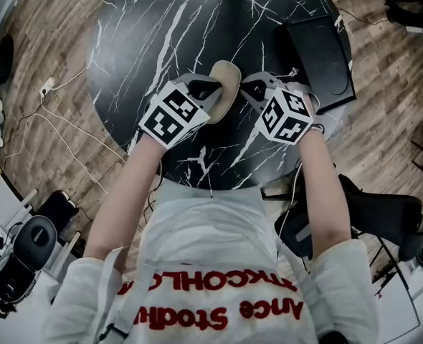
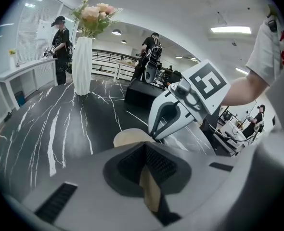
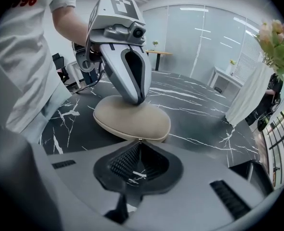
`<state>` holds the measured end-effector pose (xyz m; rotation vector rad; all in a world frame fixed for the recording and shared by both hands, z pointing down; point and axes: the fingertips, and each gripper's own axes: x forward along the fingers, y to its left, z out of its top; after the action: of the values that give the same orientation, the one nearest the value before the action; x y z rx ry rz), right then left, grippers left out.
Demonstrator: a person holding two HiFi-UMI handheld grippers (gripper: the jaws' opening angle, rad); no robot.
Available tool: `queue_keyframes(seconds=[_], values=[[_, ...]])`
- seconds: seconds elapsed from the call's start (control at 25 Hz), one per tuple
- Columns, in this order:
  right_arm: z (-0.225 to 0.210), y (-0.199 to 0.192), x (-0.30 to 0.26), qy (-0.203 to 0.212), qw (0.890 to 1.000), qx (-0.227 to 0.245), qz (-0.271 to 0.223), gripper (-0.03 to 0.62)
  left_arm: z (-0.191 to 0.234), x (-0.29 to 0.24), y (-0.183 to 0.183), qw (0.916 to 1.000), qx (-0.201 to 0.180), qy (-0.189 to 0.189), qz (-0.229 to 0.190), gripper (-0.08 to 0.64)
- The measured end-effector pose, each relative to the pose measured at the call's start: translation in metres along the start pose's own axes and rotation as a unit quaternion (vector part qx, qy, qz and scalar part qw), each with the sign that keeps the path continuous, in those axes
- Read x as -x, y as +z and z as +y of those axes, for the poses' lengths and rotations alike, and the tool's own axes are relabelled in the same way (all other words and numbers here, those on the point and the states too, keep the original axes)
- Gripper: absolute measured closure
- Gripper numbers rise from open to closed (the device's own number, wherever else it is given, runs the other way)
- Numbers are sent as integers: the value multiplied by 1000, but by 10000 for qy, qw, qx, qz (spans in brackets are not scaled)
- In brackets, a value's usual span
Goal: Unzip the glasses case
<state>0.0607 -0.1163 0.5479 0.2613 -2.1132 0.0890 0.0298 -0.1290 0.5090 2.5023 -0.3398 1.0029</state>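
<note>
I have the left hand-held gripper [image 1: 206, 89] clamped on the left side of the beige glasses case [image 1: 228, 77], which lies on the black marble tabletop [image 1: 161, 27]. My right hand-held gripper [image 3: 140, 144] is narrowed almost to nothing, pinching the small zipper pull [image 3: 140, 140] at the case's opposite edge.

I stand over a round black marble table [image 1: 161, 20] on a wood floor [image 1: 46, 41], with white cables [image 1: 46, 131] at nine o'clock, a black chair [image 1: 383, 213] at four, a flower vase [image 2: 82, 66] at twelve, and glass walls [image 3: 204, 47] under ceiling lights [image 2: 231, 30].
</note>
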Motion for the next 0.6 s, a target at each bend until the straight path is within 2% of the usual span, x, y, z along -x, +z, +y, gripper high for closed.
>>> queue_keyframes(seconds=[0.28, 0.48, 0.6], values=[[33, 8, -2, 184, 9997, -113, -135, 569, 0, -1, 0, 10000, 56, 10, -48, 558], [62, 18, -7, 217, 9976, -562, -337, 569, 1, 0, -1, 9999, 108, 1, -75, 558], [77, 25, -11, 73, 9944, -929, -496, 569, 1, 1, 0, 9998, 140, 0, -104, 558]])
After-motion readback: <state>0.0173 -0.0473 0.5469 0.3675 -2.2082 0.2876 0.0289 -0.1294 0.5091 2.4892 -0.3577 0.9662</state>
